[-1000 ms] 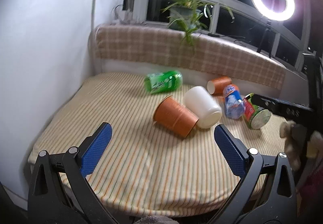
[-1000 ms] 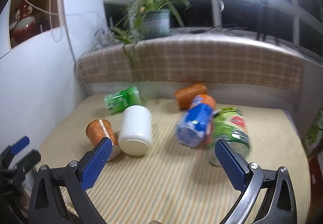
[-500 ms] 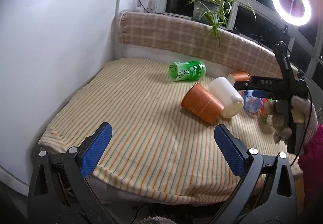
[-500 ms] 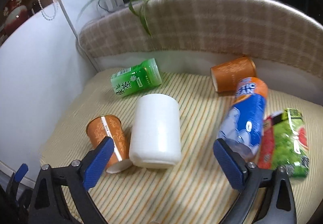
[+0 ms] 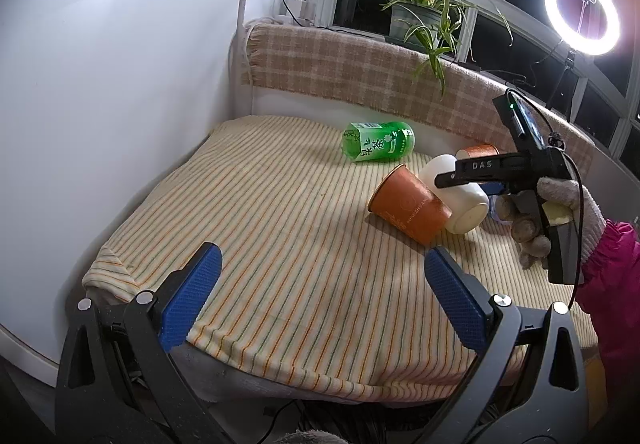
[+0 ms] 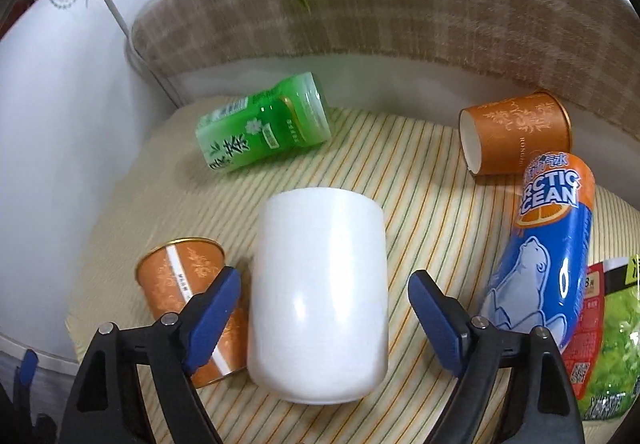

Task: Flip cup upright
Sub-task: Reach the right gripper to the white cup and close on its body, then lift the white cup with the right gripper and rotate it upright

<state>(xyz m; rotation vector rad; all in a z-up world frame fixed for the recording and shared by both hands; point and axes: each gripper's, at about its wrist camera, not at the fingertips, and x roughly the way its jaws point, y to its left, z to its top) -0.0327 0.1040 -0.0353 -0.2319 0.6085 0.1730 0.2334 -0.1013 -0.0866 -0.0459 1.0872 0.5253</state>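
Observation:
A white cup (image 6: 320, 284) lies on its side on the striped cushion (image 6: 420, 212), its base toward me. My right gripper (image 6: 326, 318) is open, its blue fingers on either side of the cup without touching it. In the left wrist view the white cup (image 5: 460, 200) lies at the right, behind an orange paper cup (image 5: 408, 204), with the right gripper above it. My left gripper (image 5: 320, 300) is open and empty, low over the cushion's front edge, well away from the cups.
An orange paper cup (image 6: 188, 292) lies touching the white cup's left side. A green tea bottle (image 6: 264, 128), a second orange cup (image 6: 516, 132), a blue Arctic Ocean bottle (image 6: 548, 244) and a green packet (image 6: 612, 336) lie around. A white wall (image 5: 100, 84) is at left.
My right gripper has moved forward and down so its fingers now straddle the white cup. My left gripper has pulled back and left, away from the cups.

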